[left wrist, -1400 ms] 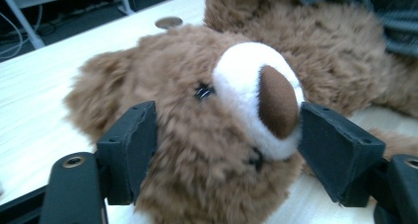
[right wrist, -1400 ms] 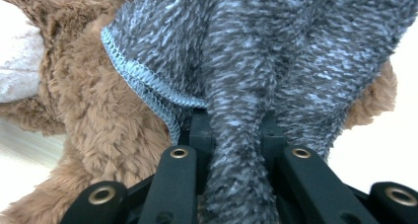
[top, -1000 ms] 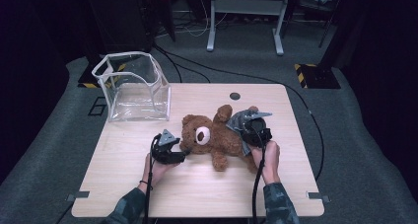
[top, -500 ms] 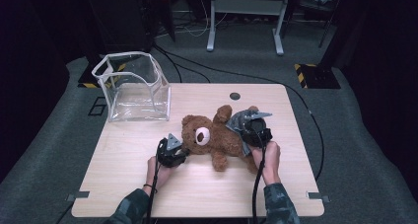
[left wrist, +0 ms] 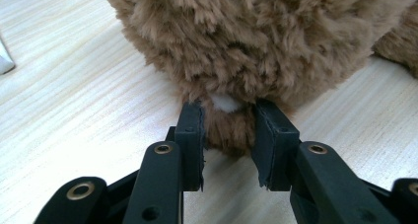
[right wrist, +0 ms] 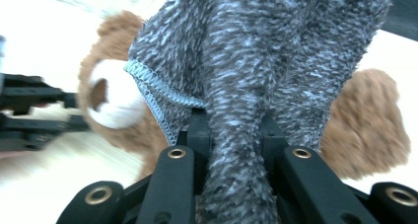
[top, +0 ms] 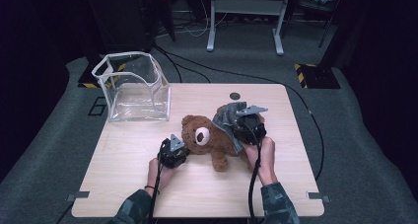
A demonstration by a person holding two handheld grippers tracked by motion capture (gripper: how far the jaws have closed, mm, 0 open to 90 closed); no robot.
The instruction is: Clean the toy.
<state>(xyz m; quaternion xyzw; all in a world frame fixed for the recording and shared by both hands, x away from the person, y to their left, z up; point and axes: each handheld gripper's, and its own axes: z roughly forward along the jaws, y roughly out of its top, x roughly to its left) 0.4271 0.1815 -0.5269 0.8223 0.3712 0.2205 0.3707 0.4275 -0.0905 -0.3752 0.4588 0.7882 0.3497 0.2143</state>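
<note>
While right gripper (right wrist: 234,130) pinches grey cloth (right wrist: 276,51), left gripper (left wrist: 227,130) (just closing) apparently nips teddy bear (left wrist: 256,36).

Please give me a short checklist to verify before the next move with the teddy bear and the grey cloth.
1. Left tongs grip the teddy bear: ok. The jaws have just been closing and now pinch a tuft of brown fur between the pads.
2. Right tongs hold the grey cloth: ok, a fold is clamped between the jaws.
3. Cloth is free of the bear: cannot tell; in the high view it drapes over the bear's body.
4. Bear lies on the table: ok, on the wood, not at an edge.
5. Clear bin stands apart from the work: ok, at the far left corner.
6. Left grip is deep enough to hold: cannot tell; only fur shows between the pads.
</note>
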